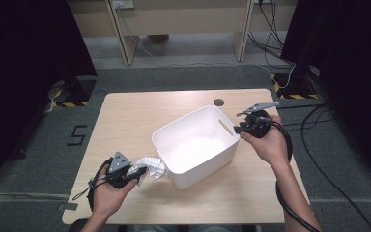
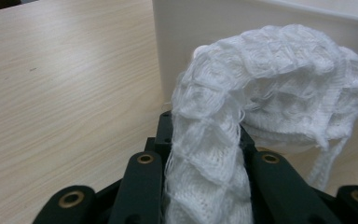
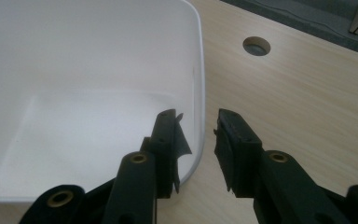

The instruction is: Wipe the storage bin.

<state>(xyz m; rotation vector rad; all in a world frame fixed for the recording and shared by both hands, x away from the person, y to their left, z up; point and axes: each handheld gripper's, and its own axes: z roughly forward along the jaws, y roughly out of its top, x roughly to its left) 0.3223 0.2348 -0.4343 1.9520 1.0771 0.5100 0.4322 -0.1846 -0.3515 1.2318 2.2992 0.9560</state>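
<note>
A white knitted cloth (image 2: 270,93) hangs forward in a loop from my left gripper (image 2: 205,135), whose jaws are shut on it. In the high view that gripper (image 1: 142,173) sits at the table's front left, with the cloth (image 1: 152,166) just short of the near corner of a white plastic bin (image 1: 203,171). The bin is empty and stands askew mid-table. My right gripper (image 1: 236,129) is at the bin's right end by its handle slot. There my right gripper (image 3: 196,121) straddles the bin's rim (image 3: 200,70), one jaw inside and one outside, with a gap on both sides.
The wooden table (image 1: 125,121) has bare room at its left and back. A round cable hole (image 1: 218,102) lies just behind the bin. Black curtains flank the table, and cables run over the floor at the right.
</note>
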